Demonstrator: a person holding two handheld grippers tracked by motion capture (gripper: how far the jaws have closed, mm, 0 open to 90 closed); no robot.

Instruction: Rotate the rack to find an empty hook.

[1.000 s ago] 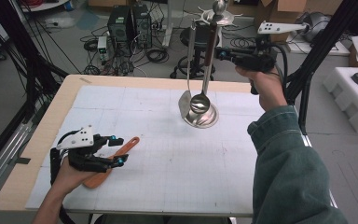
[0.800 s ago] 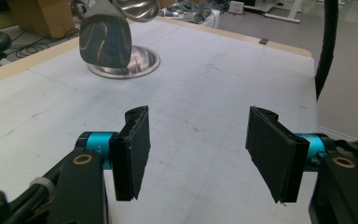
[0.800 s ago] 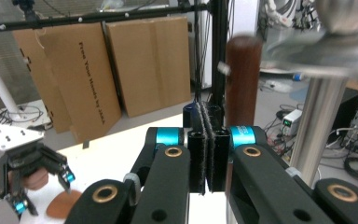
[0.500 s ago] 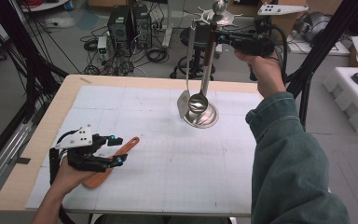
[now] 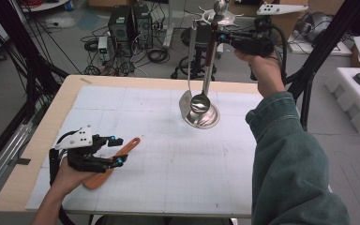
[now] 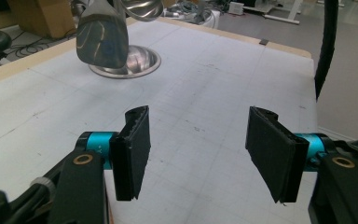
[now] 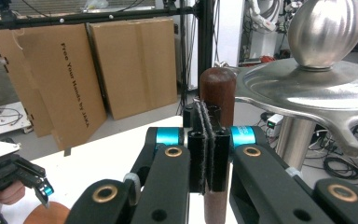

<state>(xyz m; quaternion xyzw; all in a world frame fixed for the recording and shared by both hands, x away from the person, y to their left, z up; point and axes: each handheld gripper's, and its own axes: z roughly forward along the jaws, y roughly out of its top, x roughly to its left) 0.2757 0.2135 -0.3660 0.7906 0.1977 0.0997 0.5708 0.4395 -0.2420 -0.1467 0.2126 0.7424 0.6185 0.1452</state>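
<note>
1. Ladle [image 5: 200, 101] hangs near the top centre of the high view, and my right gripper [image 5: 221, 38] has lifted its brown handle higher toward the rack [image 5: 201, 115] hooks than a second ago, jaws clamped on it.
2. Left gripper [image 5: 116, 150], lower left, rests wide open and empty over the orange spatula [image 5: 129, 145] on the tabletop [image 5: 159, 164].

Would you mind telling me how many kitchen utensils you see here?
3: a ladle and a steel spatula at the metal rack, and an orange spatula lying by the left gripper. More could be hidden.
</note>
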